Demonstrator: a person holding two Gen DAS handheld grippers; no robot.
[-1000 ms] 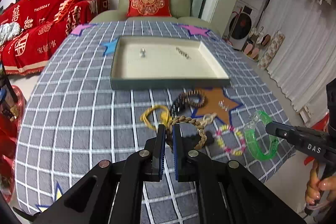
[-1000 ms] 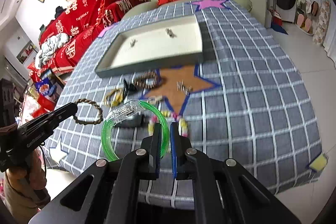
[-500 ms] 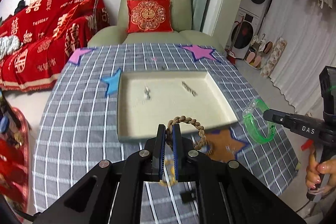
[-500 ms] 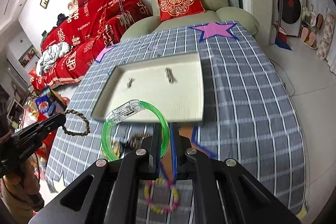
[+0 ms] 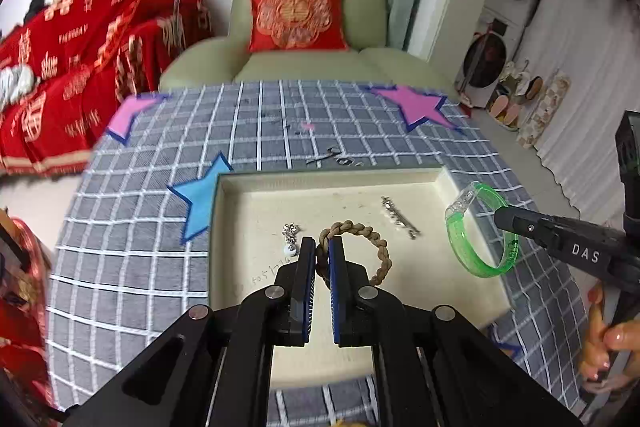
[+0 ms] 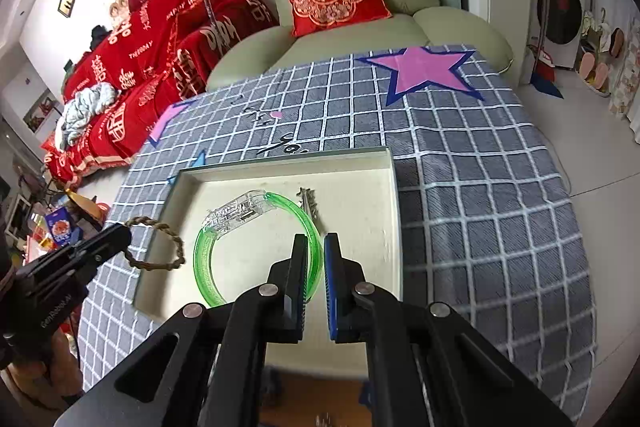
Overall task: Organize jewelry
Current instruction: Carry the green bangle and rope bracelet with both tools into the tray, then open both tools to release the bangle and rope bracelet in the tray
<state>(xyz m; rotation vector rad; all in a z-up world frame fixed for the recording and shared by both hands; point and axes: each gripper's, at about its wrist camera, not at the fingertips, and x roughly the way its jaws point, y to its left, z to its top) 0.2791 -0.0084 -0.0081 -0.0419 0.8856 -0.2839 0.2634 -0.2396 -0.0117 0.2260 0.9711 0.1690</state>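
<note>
So the checked tablecloth (image 6: 480,187) has the cream tray (image 5: 224,227) sitting mid-table, the drop-off spot I'd guess. The right gripper (image 6: 314,247) is clamped on the green bangle (image 6: 208,259), which hangs over the tray's middle. The left gripper (image 5: 322,247) is pinched tight on the braided bracelet (image 5: 380,247), held above the tray, loop out at 1 o'clock. A silver clip (image 5: 398,219) at 1 o'clock and a small pendant (image 5: 290,239) at 11 already lie inside.

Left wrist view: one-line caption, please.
Left gripper holds a braided bracelet over the tray; right gripper's green bangle alongside.
</note>
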